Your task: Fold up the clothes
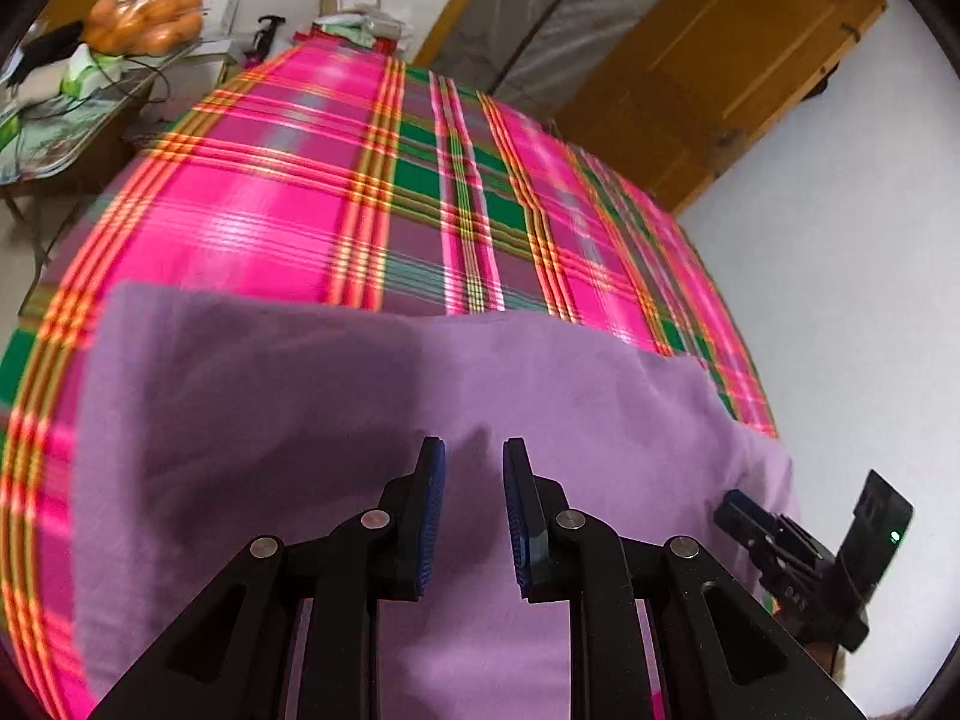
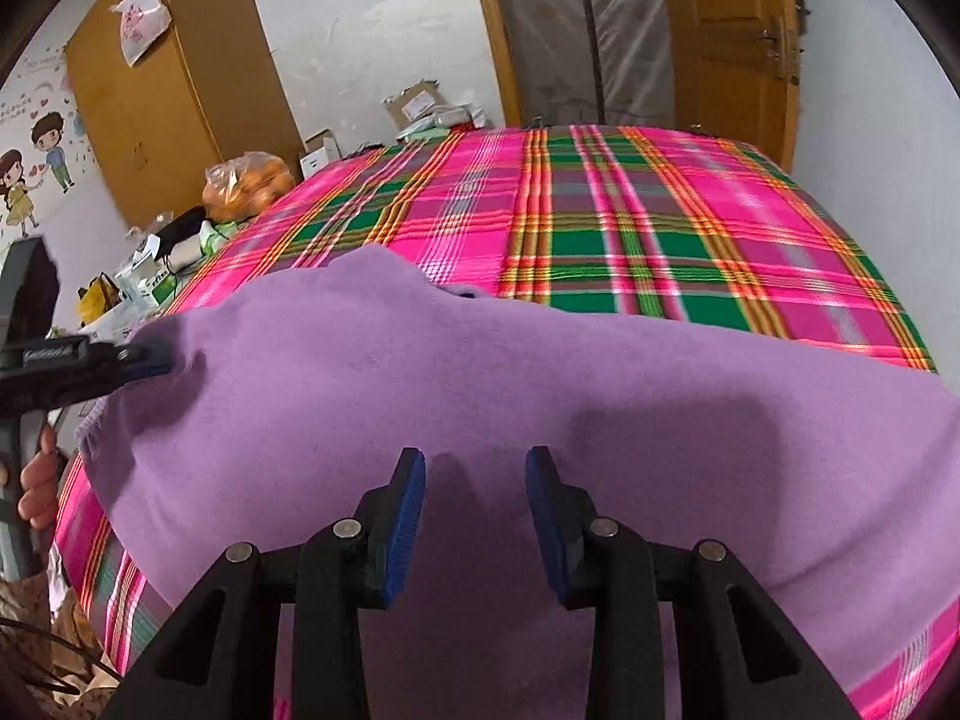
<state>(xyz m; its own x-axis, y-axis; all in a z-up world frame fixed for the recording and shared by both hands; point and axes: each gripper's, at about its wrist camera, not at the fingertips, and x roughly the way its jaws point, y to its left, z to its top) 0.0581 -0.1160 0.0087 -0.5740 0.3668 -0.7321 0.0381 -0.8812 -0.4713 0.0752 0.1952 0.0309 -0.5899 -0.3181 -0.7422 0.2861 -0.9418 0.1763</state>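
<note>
Both the left gripper [image 1: 474, 450] and the right gripper [image 2: 475, 459] hover with jaws parted and empty over the purple garment [image 1: 300, 396] spread on the plaid bedsheet [image 1: 288, 192], so any fold should pinch both edges evenly.

I can't read much here. The left gripper [image 2: 159, 367] has small white letters on its black side, but they are too blurry for me to make out. The white bag [image 2: 141, 21] on the cupboard has a pink print I can't read. The wall sticker [image 2: 36, 165] has tiny writing at the top, too small to tell.
</note>
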